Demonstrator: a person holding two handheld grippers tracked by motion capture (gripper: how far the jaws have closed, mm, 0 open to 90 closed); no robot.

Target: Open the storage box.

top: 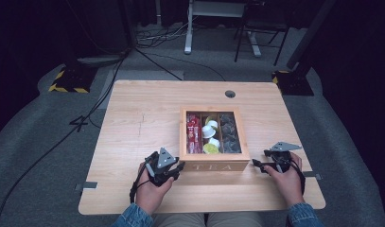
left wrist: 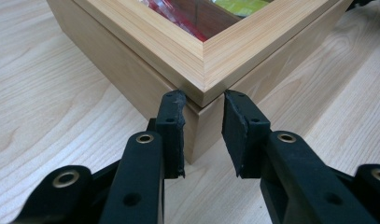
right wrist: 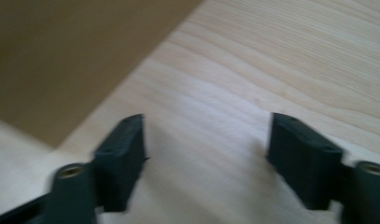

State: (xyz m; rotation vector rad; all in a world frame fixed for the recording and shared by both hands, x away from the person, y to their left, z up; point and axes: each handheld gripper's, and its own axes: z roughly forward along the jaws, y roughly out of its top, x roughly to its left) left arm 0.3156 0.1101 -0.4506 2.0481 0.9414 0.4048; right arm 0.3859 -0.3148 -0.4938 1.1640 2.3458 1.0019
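The left gripper [left wrist: 204,135] has its jaws spread a little, one pad on each side of the near left corner of the box [left wrist: 204,70], close to the wood but pinching nothing; in the high view this gripper [top: 180,166] sits just off that same corner, held by the left hand [top: 152,187]; the right gripper [right wrist: 206,154] has its jaws spread wide over bare table [right wrist: 271,56], with the box's side wall a blurred brown slab at the upper left; from above, the right gripper [top: 257,164] lies just beside the box's near right corner, in the right hand [top: 287,179]; the box is a pale, straight-grained wooden case, square-edged, with a mitred lid frame around a clear pane and "TEA" on its front face; it sits right of the table's middle, toward the near edge; through the pane show three compartments, holding red packets at left, white and yellow pieces in the middle, grey sachets at right; the table is light, smooth wood grain.
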